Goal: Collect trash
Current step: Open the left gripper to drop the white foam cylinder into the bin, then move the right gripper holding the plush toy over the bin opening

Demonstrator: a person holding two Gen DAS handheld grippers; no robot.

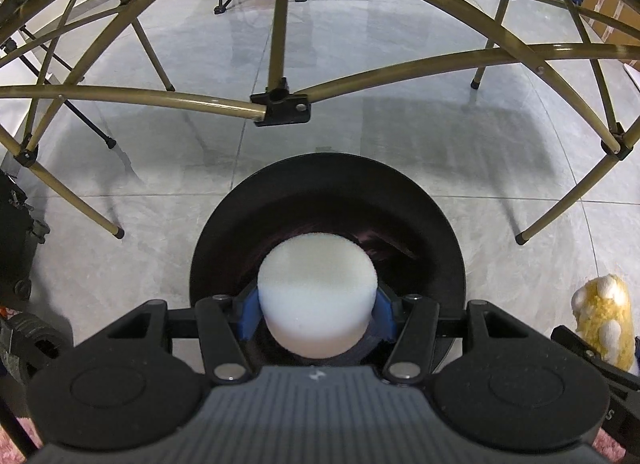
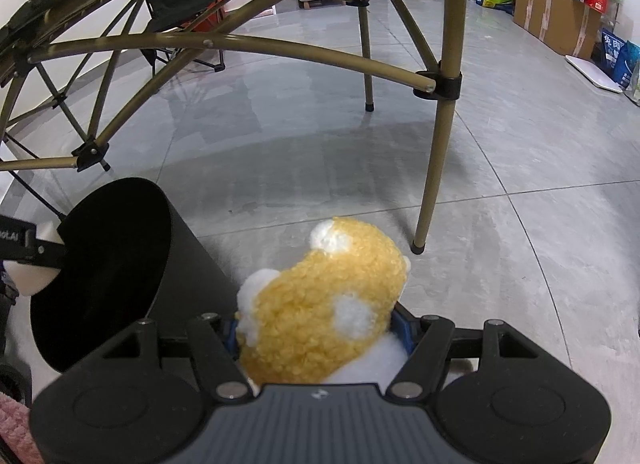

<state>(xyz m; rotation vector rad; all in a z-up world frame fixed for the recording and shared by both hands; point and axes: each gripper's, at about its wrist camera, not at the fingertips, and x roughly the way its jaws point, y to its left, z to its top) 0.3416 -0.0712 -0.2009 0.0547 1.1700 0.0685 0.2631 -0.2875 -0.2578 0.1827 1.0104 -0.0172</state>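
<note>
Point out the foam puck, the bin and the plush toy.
foam puck (image 1: pixel 318 280): left wrist view, on its flat white top face.
bin (image 2: pixel 120 200): right wrist view, on the black rim at the top of its opening.
plush toy (image 2: pixel 320 304): right wrist view, on its yellow fleece body.

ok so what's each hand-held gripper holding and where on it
Left hand-held gripper clamps a white foam cylinder by its curved sides, over the black bin. Right hand-held gripper grips a yellow plush toy across its lower body.
</note>
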